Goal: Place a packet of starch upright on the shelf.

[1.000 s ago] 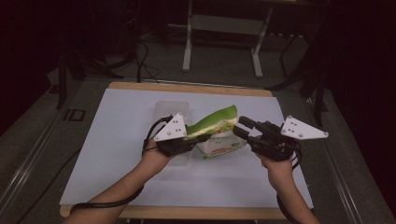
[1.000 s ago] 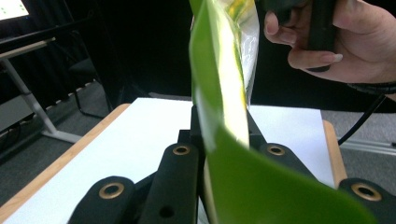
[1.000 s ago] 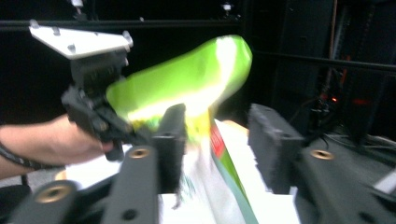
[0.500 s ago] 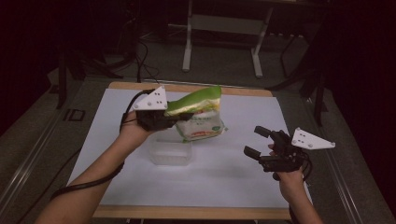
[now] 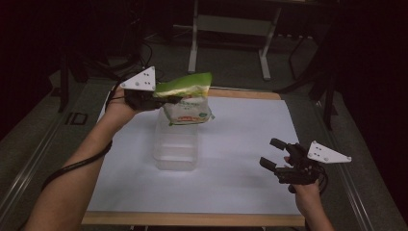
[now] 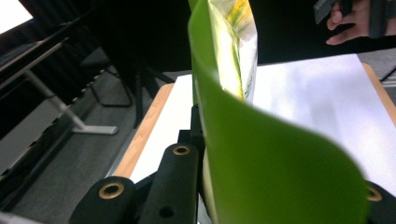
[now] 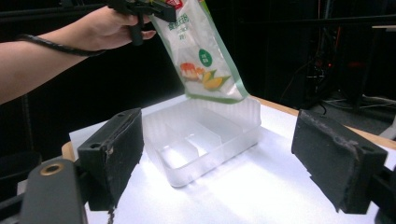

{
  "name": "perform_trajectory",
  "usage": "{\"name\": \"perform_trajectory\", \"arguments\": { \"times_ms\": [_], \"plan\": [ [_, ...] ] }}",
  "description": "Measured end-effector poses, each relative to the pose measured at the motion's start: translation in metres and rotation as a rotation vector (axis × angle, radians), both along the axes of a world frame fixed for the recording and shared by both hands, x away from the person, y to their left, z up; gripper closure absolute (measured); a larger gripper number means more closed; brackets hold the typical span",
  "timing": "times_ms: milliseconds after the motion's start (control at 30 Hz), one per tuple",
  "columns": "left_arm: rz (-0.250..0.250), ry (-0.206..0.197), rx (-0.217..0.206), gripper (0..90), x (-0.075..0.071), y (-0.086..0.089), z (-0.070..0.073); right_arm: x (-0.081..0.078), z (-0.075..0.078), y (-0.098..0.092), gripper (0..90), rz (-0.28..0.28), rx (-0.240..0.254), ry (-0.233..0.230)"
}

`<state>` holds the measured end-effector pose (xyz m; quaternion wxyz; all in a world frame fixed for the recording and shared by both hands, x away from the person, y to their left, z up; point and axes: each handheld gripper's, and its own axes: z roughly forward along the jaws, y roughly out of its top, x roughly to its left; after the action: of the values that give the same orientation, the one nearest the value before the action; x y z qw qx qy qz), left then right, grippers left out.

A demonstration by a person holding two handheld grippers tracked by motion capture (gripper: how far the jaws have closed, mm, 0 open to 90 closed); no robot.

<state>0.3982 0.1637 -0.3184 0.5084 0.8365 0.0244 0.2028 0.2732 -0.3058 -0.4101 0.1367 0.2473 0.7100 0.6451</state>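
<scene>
Jaws of the left gripper (image 5: 161, 98) clamp the green snack pouch (image 5: 188, 107) above the clear divided container (image 5: 175, 147); right gripper (image 5: 273, 154), jaws having just spread, stands empty beside the container.

This looks like a recording lab or studio, not a home. The room is kept dark, its walls and corners black, while a single worktop (image 5: 240, 159) stands brightly lit, a white sheet laid over its wooden top. Beyond it stands a bare metal table frame (image 5: 231, 29) on splayed feet, on a grey carpeted floor (image 5: 43, 139). Cables (image 5: 120, 57) trail across the floor, and dark stands and rigging crowd the edges of the room. A lit screen (image 6: 14, 14) glows in one corner of the left gripper view.
</scene>
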Motion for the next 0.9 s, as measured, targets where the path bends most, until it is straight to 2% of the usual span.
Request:
{"name": "perform_trajectory", "arguments": {
  "times_ms": [33,67,233,267,300,400,433,467,500,567,600,633,767,900],
  "plan": [
    [0.01,0.024,-0.004,82.5,0.01,0.005,-0.002,0.0,-0.001,0.0,16.6,-0.001,-0.003,0.004],
    [0.015,0.031,-0.007,82.5,0.013,0.007,-0.003,0.001,-0.002,-0.001,16.5,0.0,-0.004,0.008],
    [0.016,-0.012,0.011,82.5,0.031,0.014,-0.015,0.002,-0.003,-0.001,16.6,0.004,-0.013,0.002],
    [0.016,-0.012,0.011,82.5,0.031,0.014,-0.015,0.002,-0.003,-0.002,16.5,0.006,-0.01,-0.001],
    [0.012,-0.01,0.017,82.5,0.041,0.018,-0.02,0.003,-0.003,-0.002,16.5,0.01,-0.007,-0.001],
    [0.016,0.01,0.012,82.5,0.05,0.022,-0.025,0.003,-0.005,-0.002,16.5,0.01,-0.006,0.001],
    [0.046,0.044,0.009,82.5,0.057,0.023,-0.03,0.003,-0.007,-0.003,16.6,0.008,-0.01,0.007],
    [0.046,0.044,0.009,82.5,0.057,0.023,-0.03,0.003,-0.008,-0.003,16.6,0.007,-0.013,0.009],
    [0.076,0.063,0.015,82.5,0.061,0.022,-0.036,0.004,-0.009,-0.003,16.5,0.005,-0.014,0.009],
    [0.107,0.071,0.026,82.5,0.065,0.021,-0.042,0.005,-0.01,-0.004,16.6,0.002,-0.011,0.016],
    [0.145,0.098,0.021,82.5,0.068,0.021,-0.046,0.006,-0.01,-0.005,16.6,0.002,-0.01,0.02],
    [0.154,0.094,0.027,82.5,0.069,0.021,-0.049,0.006,-0.011,-0.005,16.5,0.0,-0.012,0.022],
    [0.151,0.094,0.047,82.5,0.073,0.019,-0.06,0.007,-0.013,-0.004,16.5,0.006,-0.018,0.024],
    [0.126,0.109,0.096,82.4,0.077,0.012,-0.068,0.007,-0.013,-0.004,16.6,0.008,-0.019,0.027]
  ]
}}
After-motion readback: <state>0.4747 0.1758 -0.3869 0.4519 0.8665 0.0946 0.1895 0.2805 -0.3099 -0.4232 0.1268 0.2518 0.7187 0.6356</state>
